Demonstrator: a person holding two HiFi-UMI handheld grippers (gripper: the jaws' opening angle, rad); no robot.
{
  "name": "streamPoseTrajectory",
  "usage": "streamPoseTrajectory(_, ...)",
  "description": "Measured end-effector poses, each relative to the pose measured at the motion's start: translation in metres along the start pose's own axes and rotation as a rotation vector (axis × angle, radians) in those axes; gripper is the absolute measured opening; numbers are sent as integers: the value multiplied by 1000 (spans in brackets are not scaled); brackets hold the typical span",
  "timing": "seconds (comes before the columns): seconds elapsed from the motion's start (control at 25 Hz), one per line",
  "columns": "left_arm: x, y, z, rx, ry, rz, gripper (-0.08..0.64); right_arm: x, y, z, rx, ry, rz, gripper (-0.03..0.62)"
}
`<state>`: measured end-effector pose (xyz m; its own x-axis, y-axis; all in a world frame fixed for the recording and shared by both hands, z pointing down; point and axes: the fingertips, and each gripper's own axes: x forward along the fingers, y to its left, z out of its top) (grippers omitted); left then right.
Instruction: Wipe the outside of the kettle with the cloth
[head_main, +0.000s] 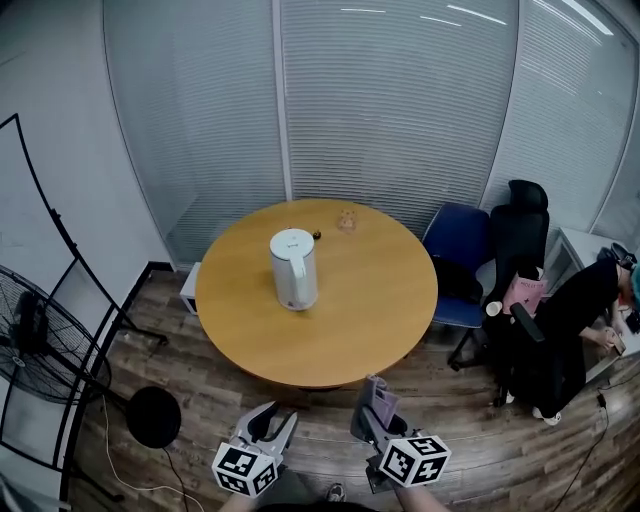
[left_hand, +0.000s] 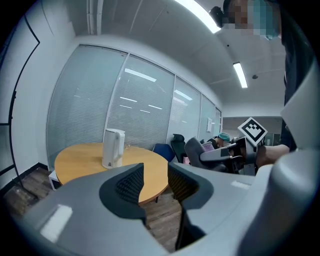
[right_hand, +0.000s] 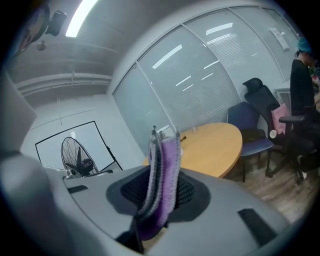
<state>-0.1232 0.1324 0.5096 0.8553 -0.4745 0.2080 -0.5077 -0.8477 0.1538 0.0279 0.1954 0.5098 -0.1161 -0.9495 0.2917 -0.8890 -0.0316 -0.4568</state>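
Observation:
A white electric kettle (head_main: 294, 268) stands upright on the round wooden table (head_main: 380, 310), left of its middle. Both grippers hover over the wooden floor just short of the table's near edge, well apart from the kettle. My left gripper (head_main: 277, 418) is open, with bare pads and a clear gap between them. Its own view shows the kettle (left_hand: 113, 148) far ahead on the left. My right gripper (head_main: 372, 408) is shut on a folded purple and grey cloth (head_main: 380, 398). That cloth (right_hand: 165, 170) stands up from between the jaws and hides the kettle in the right gripper view.
A small glass (head_main: 346, 220) and a dark item sit at the table's far edge. A blue chair (head_main: 460, 240) and a black office chair (head_main: 522, 240) stand right of the table, with a seated person (head_main: 580, 310) beyond. A standing fan (head_main: 40, 340) and a black round base (head_main: 153, 416) are on the left.

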Motion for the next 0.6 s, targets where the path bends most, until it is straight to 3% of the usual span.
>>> streamPoseTrajectory(0.6,73,58,18,-9,1,6,135,63,-28,23,48,14,-26,89)
